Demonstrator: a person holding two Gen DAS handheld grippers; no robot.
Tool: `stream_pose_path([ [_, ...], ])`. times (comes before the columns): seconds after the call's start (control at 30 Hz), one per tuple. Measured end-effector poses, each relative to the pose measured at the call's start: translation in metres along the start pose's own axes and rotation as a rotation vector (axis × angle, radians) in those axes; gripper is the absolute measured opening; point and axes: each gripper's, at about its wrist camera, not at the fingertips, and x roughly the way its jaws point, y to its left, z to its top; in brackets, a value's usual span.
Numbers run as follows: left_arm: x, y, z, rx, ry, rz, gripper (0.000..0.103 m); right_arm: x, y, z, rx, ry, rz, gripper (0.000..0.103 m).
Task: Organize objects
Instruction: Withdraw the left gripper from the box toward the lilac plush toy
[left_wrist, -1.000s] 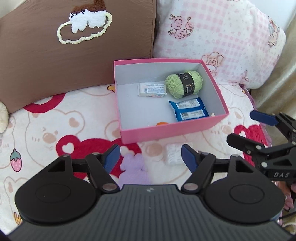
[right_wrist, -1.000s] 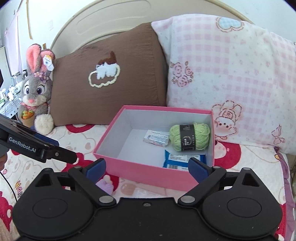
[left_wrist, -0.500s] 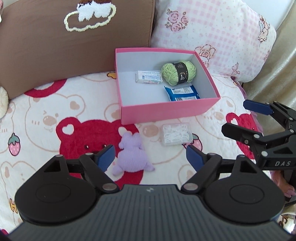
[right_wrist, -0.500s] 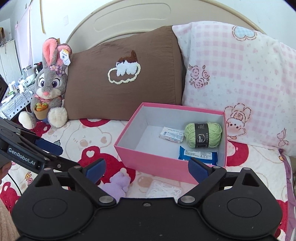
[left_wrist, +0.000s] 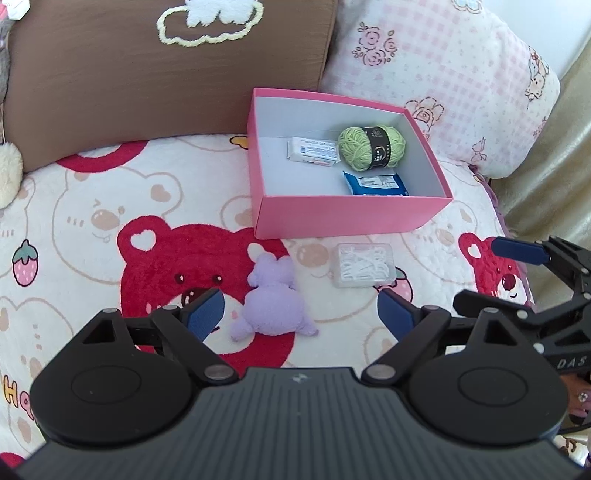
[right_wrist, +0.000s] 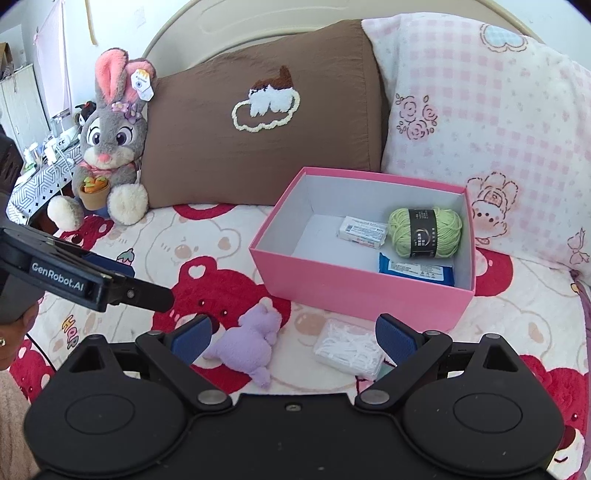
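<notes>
Both my claws have backed away from the pink box (left_wrist: 343, 218), so more of the bed now shows in front of it. The purple plush toy (left_wrist: 273, 301) and the clear case of white floss picks (left_wrist: 364, 264), earlier half hidden at the frame edge, now lie in full view on the blanket just short of the box. My left claw (left_wrist: 297, 308) has just been opening and stands wide, nothing between its pads; the plush lies below the gap, nearer the left pad. My right claw (right_wrist: 293, 334) is also wide and empty above both loose items.

Judgement: the box already holds the green yarn ball (left_wrist: 371, 147), a white packet (left_wrist: 313, 150) and a blue packet (left_wrist: 376, 183); the two loose items remain. The plush looks like the next pick for the left.

Surface: bear-print blanket (left_wrist: 92, 221), soft, so objects will sink under pressure. Behind: brown pillow (right_wrist: 258, 110), pink checked pillow (right_wrist: 498, 110), a grey rabbit plush (right_wrist: 110, 147) against the headboard.
</notes>
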Motion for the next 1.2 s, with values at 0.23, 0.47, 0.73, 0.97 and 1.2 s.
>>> stream_pose_path([
  [0.23,0.014,0.017,-0.008,-0.022,0.012,-0.006,0.091,0.017,0.023,-0.008,-0.03,0.026,0.025,0.097],
  [0.47,0.031,0.046,-0.009,-0.051,0.032,-0.01,0.091,0.056,0.056,-0.017,-0.078,0.069,0.057,0.097],
  [0.73,0.057,0.066,-0.014,-0.064,0.059,-0.045,0.09,0.104,0.088,-0.033,-0.096,0.107,0.11,0.097],
  [0.97,0.079,0.071,-0.019,-0.063,0.043,-0.08,0.089,0.137,0.098,-0.053,-0.155,0.066,0.029,0.097],
  [1.2,0.108,0.076,-0.029,-0.063,0.058,-0.106,0.088,0.153,0.096,-0.068,-0.239,0.022,-0.047,0.097],
])
